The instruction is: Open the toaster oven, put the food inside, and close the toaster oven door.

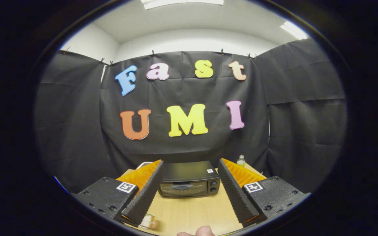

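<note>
Black toaster oven point(189, 179) is sitting shut beyond our gripper point(189, 191), whose jaws are hanging spread and empty. We are risking overlooking the food point(149, 223) lying under the left finger.

Smooth, pale wood-grain table point(192, 213), matt with a faint sheen, under a toaster oven point(189, 179) of dark, satin-finished metal or plastic, hard to tell which, with a glossy glass door. Ribbed, matt, foam-like pads point(146, 193) on the wide-spread fingers of the gripper point(190, 196), nothing pressed between them. Behind, creased matt cloth wall point(290, 114); a clear plastic bottle point(241, 160) beside it.
</note>
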The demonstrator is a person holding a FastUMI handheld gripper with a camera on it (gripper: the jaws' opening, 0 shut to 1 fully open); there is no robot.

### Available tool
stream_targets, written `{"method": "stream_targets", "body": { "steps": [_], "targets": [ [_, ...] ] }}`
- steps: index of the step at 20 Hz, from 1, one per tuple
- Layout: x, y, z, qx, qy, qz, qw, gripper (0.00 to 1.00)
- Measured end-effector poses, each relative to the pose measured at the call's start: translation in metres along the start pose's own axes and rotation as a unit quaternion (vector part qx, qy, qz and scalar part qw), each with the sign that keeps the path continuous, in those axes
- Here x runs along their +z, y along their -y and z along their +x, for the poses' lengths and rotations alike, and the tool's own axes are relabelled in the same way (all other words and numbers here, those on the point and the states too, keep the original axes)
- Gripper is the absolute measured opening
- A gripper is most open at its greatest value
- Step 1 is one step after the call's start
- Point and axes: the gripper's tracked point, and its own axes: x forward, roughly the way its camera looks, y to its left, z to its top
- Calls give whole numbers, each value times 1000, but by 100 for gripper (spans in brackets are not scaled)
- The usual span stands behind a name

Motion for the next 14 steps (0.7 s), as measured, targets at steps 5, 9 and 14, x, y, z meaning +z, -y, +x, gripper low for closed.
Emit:
{"method": "stream_targets", "body": {
  "steps": [5, 9, 14],
  "targets": [
    [-2, 1, 4, 3, -4, -1, 1000, 100],
    [0, 3, 7, 4, -3, -3, 1000, 100],
    [-9, 7, 20, 5, -13, 7, 1000, 100]
  ]
}}
